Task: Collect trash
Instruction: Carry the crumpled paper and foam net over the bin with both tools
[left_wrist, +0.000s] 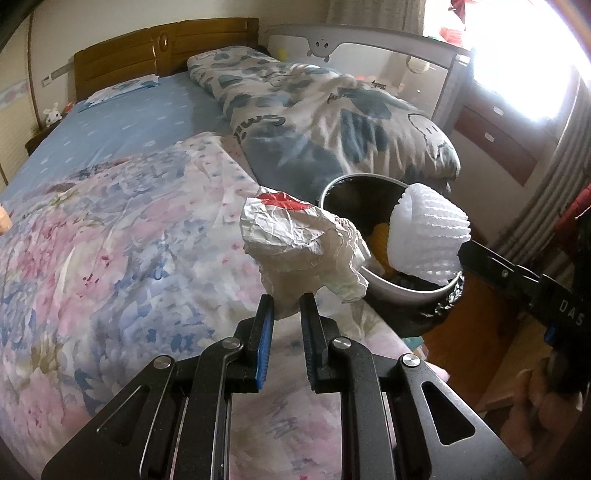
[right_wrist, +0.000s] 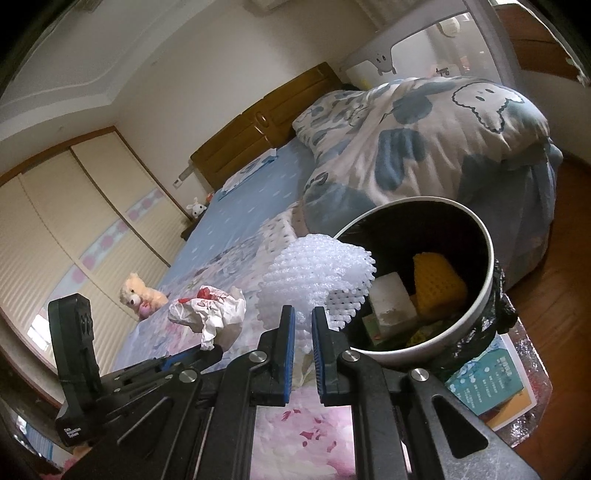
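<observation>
My left gripper (left_wrist: 287, 300) is shut on a crumpled white paper wrapper (left_wrist: 301, 245) with red print, held above the floral quilt (left_wrist: 110, 240) just left of the trash bin (left_wrist: 402, 291). The same wrapper (right_wrist: 208, 308) shows in the right wrist view, left of my right gripper (right_wrist: 303, 314). That gripper is shut on a white foam fruit net (right_wrist: 317, 280), which hangs over the bin's rim (right_wrist: 480, 295). The net (left_wrist: 428, 236) also appears over the bin's mouth in the left wrist view. Inside the bin lie a yellow foam net (right_wrist: 437, 288) and a white block (right_wrist: 391, 302).
The round bin has a black liner and stands beside the bed's edge on a wooden floor (right_wrist: 561, 295). A rolled cartoon duvet (left_wrist: 332, 114) lies behind it. A teddy bear (right_wrist: 138, 293) sits on the bed. A printed sheet (right_wrist: 487, 387) lies under the bin.
</observation>
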